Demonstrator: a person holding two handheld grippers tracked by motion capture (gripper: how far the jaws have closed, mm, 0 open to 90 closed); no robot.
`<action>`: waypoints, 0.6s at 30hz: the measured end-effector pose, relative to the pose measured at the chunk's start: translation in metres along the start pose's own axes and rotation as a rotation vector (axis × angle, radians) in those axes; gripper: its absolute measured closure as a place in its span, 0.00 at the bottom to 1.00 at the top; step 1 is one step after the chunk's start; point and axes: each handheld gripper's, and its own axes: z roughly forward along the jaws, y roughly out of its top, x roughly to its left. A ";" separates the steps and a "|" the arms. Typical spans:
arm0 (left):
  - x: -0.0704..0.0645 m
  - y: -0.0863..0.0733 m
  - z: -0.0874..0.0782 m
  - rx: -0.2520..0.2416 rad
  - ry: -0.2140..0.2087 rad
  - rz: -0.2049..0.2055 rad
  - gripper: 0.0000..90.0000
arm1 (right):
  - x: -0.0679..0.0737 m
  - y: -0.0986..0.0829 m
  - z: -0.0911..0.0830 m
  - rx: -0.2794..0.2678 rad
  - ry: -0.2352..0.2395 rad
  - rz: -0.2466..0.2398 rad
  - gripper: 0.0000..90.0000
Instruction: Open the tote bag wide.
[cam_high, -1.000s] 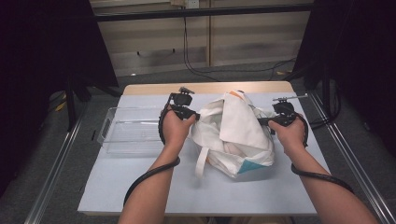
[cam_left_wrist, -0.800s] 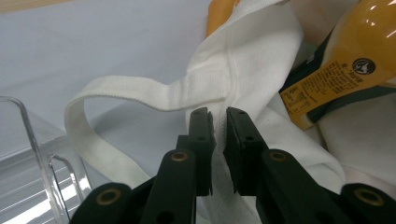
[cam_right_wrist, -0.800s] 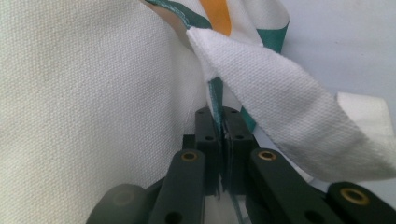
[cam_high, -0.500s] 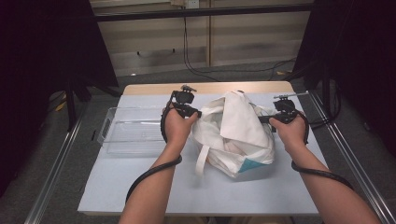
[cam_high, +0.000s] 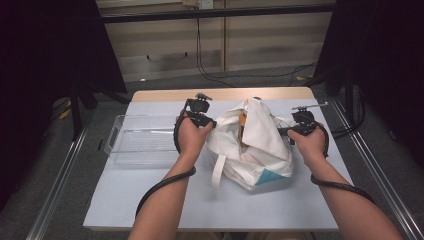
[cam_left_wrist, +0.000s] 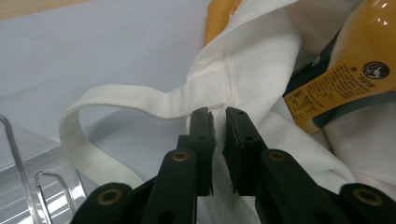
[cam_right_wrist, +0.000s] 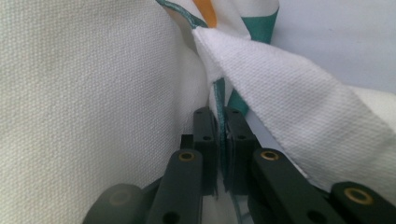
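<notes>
- White tote bag (cam_high: 252, 145) sits mid-table, slightly toward 3 o'clock of centre, slumped, mouth pulled apart by both grippers.
- Left gripper (cam_high: 212, 123) at bag's 9 o'clock edge; in the left gripper view the jaws are nearly together with the bag's white rim fabric (cam_left_wrist: 243, 70) pinched between them, a thin gap showing at the tips.
- Right gripper (cam_high: 282, 131) at bag's 3 o'clock edge; in the right gripper view the jaws are clamped on a thin teal-edged bit of bag cloth (cam_right_wrist: 219, 121).
- Bag strap (cam_left_wrist: 116, 100) loops out loose toward the tray side, lying on the table.
- Yellow-orange bottle (cam_left_wrist: 355, 60) with dark label band inside the bag, tilted; orange also peeks at the bag's 12 o'clock opening in the high view.
- Teal patch on bag's lower corner, about 5 o'clock.
- Clear plastic tray (cam_high: 145, 142) at 9 o'clock of the bag, just beside the left hand, contents cannot tell.
- Table (cam_high: 165, 200) has a pale grey-blue mat; bare wood strip along the 12 o'clock edge.
- Black cables trail from each gripper along the forearms toward 6 o'clock.
- Room: dark curtains at 9 and 3 o'clock, pale panelled wall at 12 with cables hanging, grey floor, metal rails both sides of table.
</notes>
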 end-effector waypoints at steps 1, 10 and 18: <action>0.000 0.000 0.000 -0.001 0.002 0.002 0.90 | -0.001 -0.001 0.001 0.003 0.003 0.006 0.95; -0.002 0.000 -0.001 -0.020 -0.020 -0.009 0.90 | -0.007 -0.006 0.005 0.006 -0.001 0.010 0.95; -0.003 0.002 -0.005 -0.022 -0.037 -0.013 0.89 | -0.006 -0.004 -0.002 -0.014 -0.008 -0.003 0.88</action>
